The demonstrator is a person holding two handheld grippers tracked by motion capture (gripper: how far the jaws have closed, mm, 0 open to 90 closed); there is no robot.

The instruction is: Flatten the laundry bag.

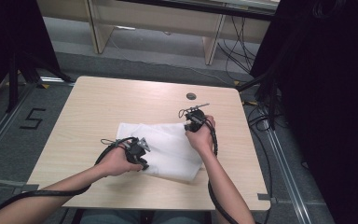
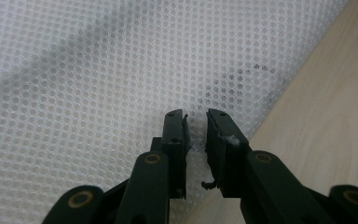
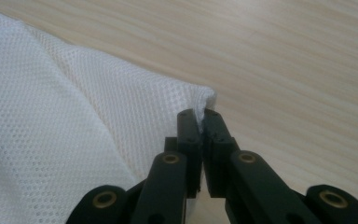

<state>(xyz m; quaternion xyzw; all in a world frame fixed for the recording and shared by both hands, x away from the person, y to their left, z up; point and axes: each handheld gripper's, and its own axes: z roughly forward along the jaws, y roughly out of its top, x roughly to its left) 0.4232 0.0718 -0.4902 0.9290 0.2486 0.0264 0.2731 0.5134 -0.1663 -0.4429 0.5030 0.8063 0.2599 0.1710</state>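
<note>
Fingers of both grippers pinch the white mesh cloth (image 1: 165, 149) lying mid-table (image 1: 98, 100): right gripper (image 3: 199, 114) on its far right corner, left gripper (image 2: 196, 119) on its near edge. Grasping looks done; folding remains.

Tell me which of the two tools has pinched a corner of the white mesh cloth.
The right tool: its jaws pinch the corner of the white mesh cloth beside bare table. The left tool grips the cloth along an edge, not at a corner.
</note>
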